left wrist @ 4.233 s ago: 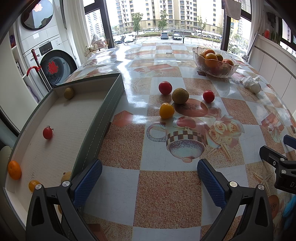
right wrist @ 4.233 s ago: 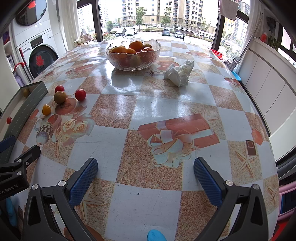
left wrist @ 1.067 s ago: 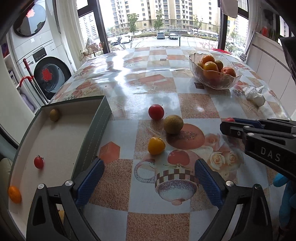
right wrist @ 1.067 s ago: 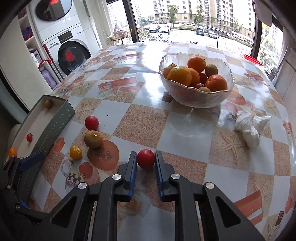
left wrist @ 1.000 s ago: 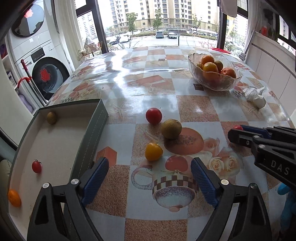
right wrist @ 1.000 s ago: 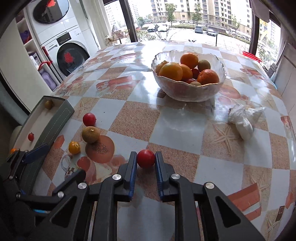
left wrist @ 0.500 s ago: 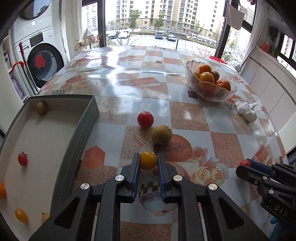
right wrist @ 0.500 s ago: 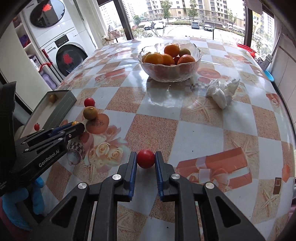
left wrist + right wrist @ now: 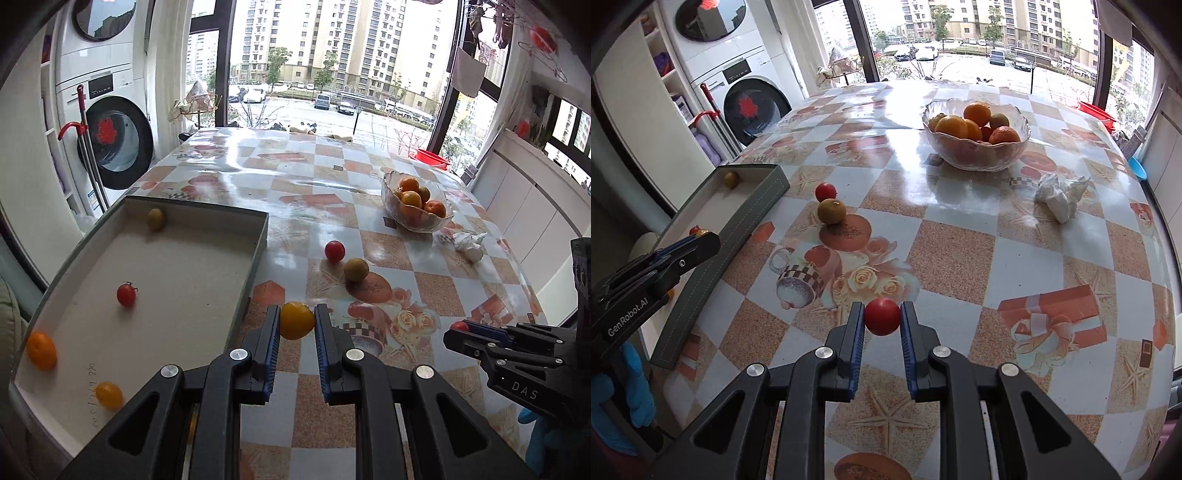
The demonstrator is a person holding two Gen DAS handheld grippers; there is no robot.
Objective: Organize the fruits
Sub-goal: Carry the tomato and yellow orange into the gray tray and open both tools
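The left gripper (image 9: 296, 328) is pinching a yellow fruit (image 9: 296, 319) between its blue pads, the jaws drawn in narrow around it, and it is hanging just beside the long right wall of the grey tray (image 9: 255, 258). The right gripper (image 9: 882, 325) is clamping a small red tomato (image 9: 882, 316) the same way, narrow and pressed on both sides, above the near part of the table (image 9: 960, 251), over the checked cloth.

In the left wrist view the right gripper is showing at the right edge, with only a sliver of its red tomato peeking past the fingertips. In the right wrist view the left gripper is reaching in from the left edge, and its fruit is mostly hidden behind the fingers.

Inside the tray a cherry tomato (image 9: 126, 294) is lying near the middle, an orange fruit (image 9: 41, 350) is sitting against the left wall, a small yellow one (image 9: 108, 395) is lying toward the near end, and a greenish fruit (image 9: 156, 219) is resting in the far corner. The tray's near end is being cut off by the gripper body.

On the table beyond the tray, a red tomato (image 9: 334, 251) and a brownish-green fruit (image 9: 356, 269) are sitting just beside each other. Toward the far right edge a glass bowl (image 9: 975, 162) is holding oranges and other fruit, hard to count, with crumpled white tissue (image 9: 1060, 197) near it. A blue-gloved hand (image 9: 631, 384) is partly showing at the left edge.
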